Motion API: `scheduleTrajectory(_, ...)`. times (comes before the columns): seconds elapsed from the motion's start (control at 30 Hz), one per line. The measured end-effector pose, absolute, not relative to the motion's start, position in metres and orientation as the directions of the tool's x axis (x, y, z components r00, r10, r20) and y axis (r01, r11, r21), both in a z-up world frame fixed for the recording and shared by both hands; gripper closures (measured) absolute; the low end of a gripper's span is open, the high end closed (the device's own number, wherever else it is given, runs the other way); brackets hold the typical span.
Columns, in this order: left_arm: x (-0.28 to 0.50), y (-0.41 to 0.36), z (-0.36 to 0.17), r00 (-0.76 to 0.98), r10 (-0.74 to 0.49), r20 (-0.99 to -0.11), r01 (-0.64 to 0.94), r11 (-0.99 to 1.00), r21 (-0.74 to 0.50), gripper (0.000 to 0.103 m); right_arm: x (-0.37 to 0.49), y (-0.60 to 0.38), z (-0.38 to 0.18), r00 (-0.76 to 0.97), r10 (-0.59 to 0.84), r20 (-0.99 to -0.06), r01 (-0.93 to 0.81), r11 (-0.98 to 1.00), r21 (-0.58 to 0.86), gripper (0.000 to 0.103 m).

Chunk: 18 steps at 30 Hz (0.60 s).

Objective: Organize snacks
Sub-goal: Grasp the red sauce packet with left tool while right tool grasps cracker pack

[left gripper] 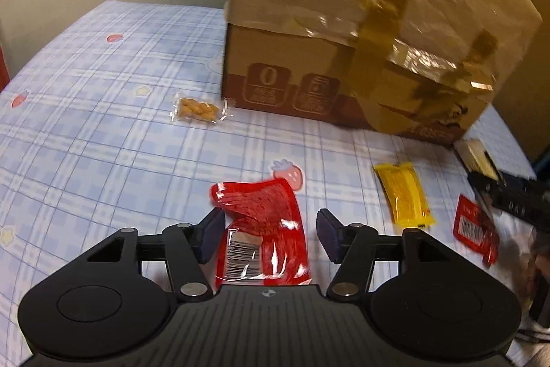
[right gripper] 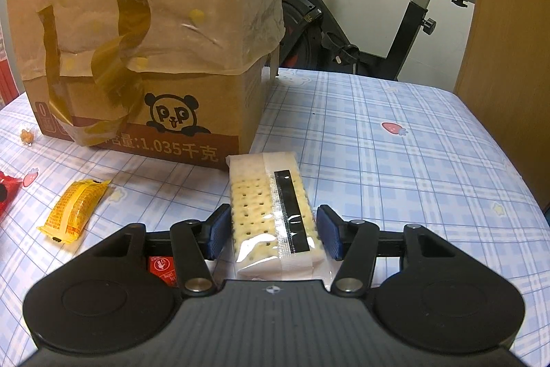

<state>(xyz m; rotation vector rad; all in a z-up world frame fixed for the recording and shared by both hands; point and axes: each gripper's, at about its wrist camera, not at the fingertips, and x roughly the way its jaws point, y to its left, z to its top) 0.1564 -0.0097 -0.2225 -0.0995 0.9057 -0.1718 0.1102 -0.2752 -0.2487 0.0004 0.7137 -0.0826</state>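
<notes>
A red snack packet [left gripper: 263,231] lies on the checked tablecloth between the jaws of my left gripper [left gripper: 270,234], which stands open around it with gaps on both sides. A clear pack of crackers [right gripper: 273,212] lies between the jaws of my right gripper [right gripper: 273,234]; the pads sit close against its sides, and I cannot tell if they press it. The right gripper [left gripper: 508,195] also shows at the right edge of the left wrist view, over the crackers [left gripper: 476,155]. A yellow packet [left gripper: 404,193] [right gripper: 75,210] lies between the two grippers.
A taped cardboard box [left gripper: 343,33] [right gripper: 147,57] stands at the back of the table. A small clear bag of orange snacks [left gripper: 197,109] lies left of it. Another red packet [left gripper: 476,231] lies at the right. An exercise bike [right gripper: 361,23] stands beyond the table. A wooden panel [right gripper: 515,57] rises at the right.
</notes>
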Motion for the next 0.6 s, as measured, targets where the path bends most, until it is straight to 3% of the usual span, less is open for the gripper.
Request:
scheduleTrajectory(0.23, 0.1516, -0.0185, -0.2267, 0.632, -0.119, -0.765, 0.108, 0.992, -0.065, 0.042, 0.1099, -0.2755, -0.2487, 0.755, -0.074, -0.651, 0.077, 0.997, -0.023, 0.046)
scheduleTrajectory(0.43, 0.1541, -0.0087, -0.2271, 0.646, -0.139, -0.75, 0.086, 0.99, -0.109, 0.043, 0.1098, -0.2755, -0.2486, 0.755, -0.074, -0.651, 0.077, 0.997, -0.024, 0.046)
scheduleTrajectory(0.57, 0.1523, -0.0168, -0.2282, 0.656, -0.093, -0.749, 0.096, 0.995, -0.039, 0.051, 0.1096, -0.2752, -0.2487, 0.755, -0.075, -0.651, 0.078, 0.997, -0.024, 0.046)
scheduleTrajectory(0.6, 0.1513, -0.0153, -0.228, 0.66, -0.102, -0.744, 0.093, 0.994, -0.053, 0.062, 0.1096, -0.2751, -0.2487, 0.755, -0.075, -0.651, 0.078, 0.997, -0.024, 0.046)
